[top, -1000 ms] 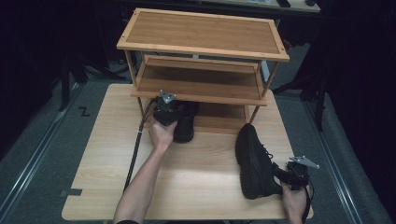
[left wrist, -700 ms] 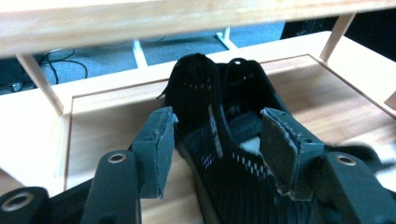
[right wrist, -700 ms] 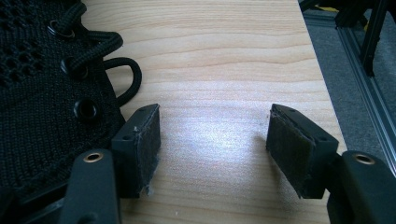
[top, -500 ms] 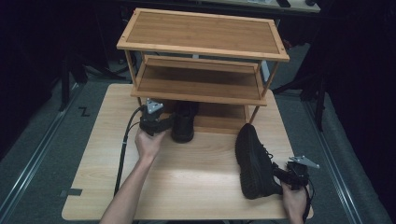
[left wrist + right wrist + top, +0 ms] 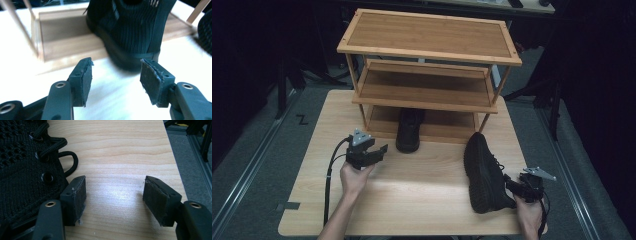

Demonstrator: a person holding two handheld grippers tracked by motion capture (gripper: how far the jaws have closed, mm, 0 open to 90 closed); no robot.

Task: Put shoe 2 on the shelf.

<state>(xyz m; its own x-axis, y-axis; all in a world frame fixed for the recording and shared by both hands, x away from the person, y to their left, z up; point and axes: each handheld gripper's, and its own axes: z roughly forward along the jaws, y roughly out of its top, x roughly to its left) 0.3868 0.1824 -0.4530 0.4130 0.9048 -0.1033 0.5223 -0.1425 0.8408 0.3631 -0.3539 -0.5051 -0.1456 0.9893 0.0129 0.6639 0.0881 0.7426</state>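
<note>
Both sets of jaws spread wide, nothing gripped. Left gripper sits just left of and short of the shelved shoe, whose heel sticks out of the rack's bottom tier onto the table. Right gripper rests near the table's front right, just beside the loose shoe; its left pad sits against the laces side.

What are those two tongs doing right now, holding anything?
Left tongs: open, holding nothing, facing the heel of the shoe on the rack.
Right tongs: open, holding nothing, beside the other shoe on the table.
</note>
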